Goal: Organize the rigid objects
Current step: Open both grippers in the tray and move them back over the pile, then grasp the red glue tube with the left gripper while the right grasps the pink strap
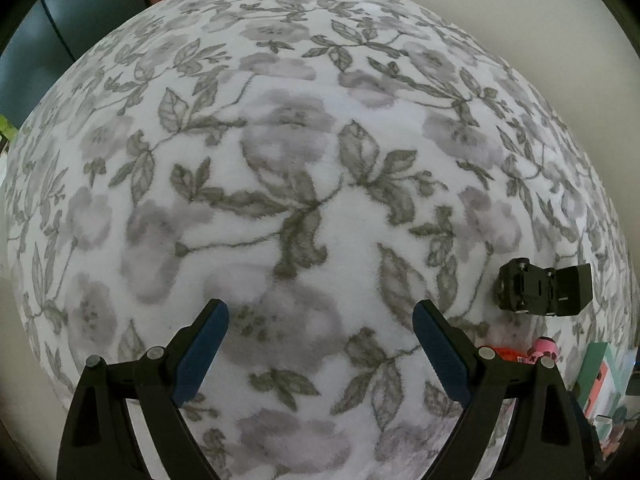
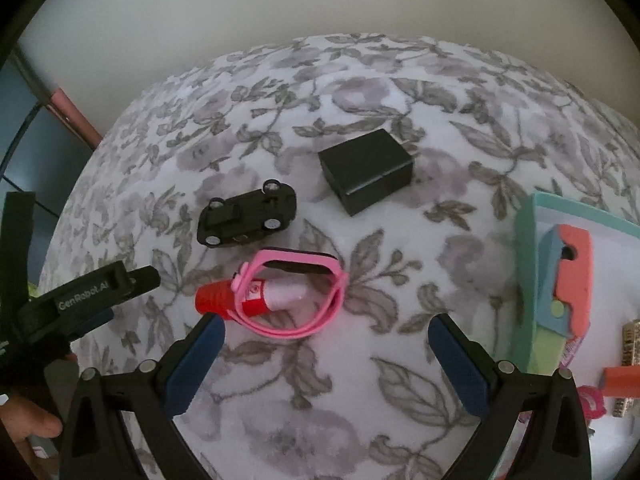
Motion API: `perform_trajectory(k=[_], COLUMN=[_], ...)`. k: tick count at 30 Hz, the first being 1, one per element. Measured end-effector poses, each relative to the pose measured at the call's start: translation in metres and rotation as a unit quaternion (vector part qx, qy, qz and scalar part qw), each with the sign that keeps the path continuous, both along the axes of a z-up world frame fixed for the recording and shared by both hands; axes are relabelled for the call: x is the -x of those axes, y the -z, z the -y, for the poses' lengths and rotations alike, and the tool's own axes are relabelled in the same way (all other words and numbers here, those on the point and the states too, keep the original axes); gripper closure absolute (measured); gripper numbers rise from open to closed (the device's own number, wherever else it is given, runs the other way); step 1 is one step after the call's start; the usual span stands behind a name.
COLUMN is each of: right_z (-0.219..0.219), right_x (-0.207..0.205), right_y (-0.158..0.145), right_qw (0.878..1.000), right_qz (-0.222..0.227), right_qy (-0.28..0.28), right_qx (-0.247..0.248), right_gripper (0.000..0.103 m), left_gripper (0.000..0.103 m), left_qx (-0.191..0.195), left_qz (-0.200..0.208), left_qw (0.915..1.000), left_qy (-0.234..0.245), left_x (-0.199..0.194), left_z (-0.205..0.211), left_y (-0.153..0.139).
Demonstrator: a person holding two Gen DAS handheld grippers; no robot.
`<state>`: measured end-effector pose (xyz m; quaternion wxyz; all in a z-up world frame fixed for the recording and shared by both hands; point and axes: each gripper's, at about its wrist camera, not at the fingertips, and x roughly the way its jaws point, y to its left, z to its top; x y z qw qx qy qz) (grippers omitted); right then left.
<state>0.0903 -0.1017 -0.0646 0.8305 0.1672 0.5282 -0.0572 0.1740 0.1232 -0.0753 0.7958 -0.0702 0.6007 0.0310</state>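
On the floral blanket (image 2: 280,400) lie an upturned black toy car (image 2: 248,216), a black box (image 2: 366,170) and a pink watch band (image 2: 296,296) looped around a small white bottle with a red cap (image 2: 212,298). My right gripper (image 2: 326,326) is open just short of the band, with nothing between its fingers. My left gripper (image 1: 320,312) is open over bare blanket. In its view the car (image 1: 520,290) and the box (image 1: 576,290) sit far to the right. One finger of the left gripper (image 2: 120,280) shows at the left of the right wrist view.
A teal tray (image 2: 528,248) with coral and blue foam pieces (image 2: 572,276) sits at the right, with small red and pink items (image 2: 620,380) beside it. A hand (image 2: 28,424) shows at the lower left. A pale wall runs behind the blanket.
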Motion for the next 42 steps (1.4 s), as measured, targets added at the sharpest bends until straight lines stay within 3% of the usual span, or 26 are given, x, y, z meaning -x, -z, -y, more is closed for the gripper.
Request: perform_trajectory(k=[9,17,22,32,42], right_z=[-0.003,-0.003,0.002,0.027,0.056], right_x=[-0.019,-0.022,-0.017,0.001,0.024], right_y=[0.016,0.012,0.012,0.007,-0.009], right_qw=[1.0,0.998,0.997,0.999,0.998], right_qz=[-0.005,0.008,0.008,-0.008,-0.005], right_qy=[0.018,0.014,0.015,0.035,0.056], right_qx=[-0.016,-0.062,-0.072,-0.033,-0.028], right_gripper=[0.003,0.035,0.036,0.036,0.036], left_gripper=[0.009,0.009,0.009,0.009,0.009], left_qx=[0.001,0.019,0.038,0.064,0.081], left_qz=[0.004,0.002,-0.003,-0.003,-0.023], left_qw=[0.9999,0.9996,0.9987,0.9945,0.989], left_qy=[0.009,0.021,0.034,0.083,0.121], left_x=[-0.011,-0.013,-0.012,-0.009,-0.002], left_z=[0.006,0.018,0.031,0.08,0.123], left_y=[-0.008,-0.009,-0.006,-0.007,0.004])
